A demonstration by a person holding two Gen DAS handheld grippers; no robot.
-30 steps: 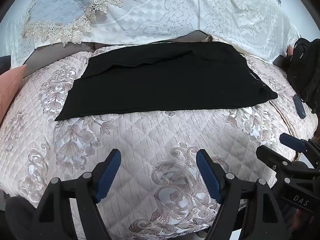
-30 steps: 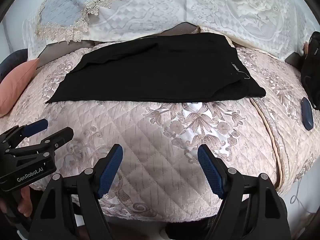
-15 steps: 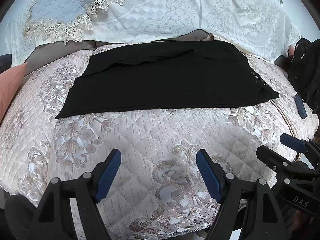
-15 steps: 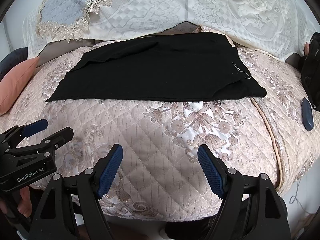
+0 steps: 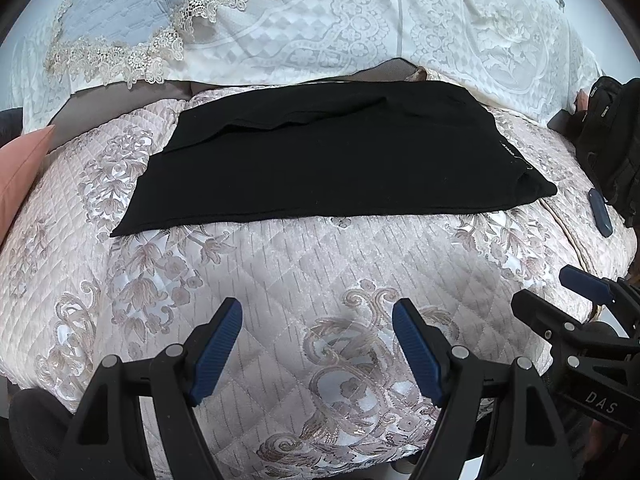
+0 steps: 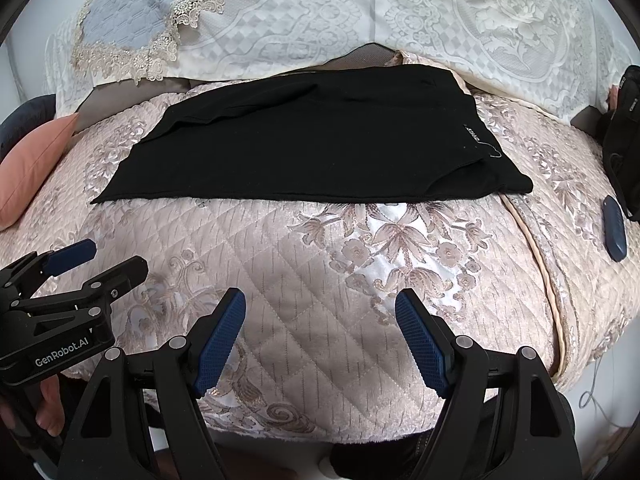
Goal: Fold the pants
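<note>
Pink cushion [image 6: 32,168]: lies at the far left edge of the bed, apart from the garment.

Left gripper [image 5: 318,346]: held low over the near edge of the quilted bedspread [image 5: 280,272], fingers pointing toward the headboard side. Jaws are spread wide with nothing between them; the blue pads [image 5: 218,346] hang clear of the fabric. In the right wrist view the same tool shows at lower left, with part of the holding hand [image 6: 48,404] visible beneath its body.

Black pants [image 5: 332,152]: laid flat across the middle of the bedspread, long axis running left to right, waistband end to the right. They lie well apart from both grippers, beyond a stretch of bare quilt.

Right gripper [image 6: 320,340]: level with and just beside the left one, same forward pose, jaws likewise wide apart and empty.

Dark blue oblong object [image 6: 614,232]: rests on the bedspread at the right, near a black bag [image 5: 612,148]
</note>
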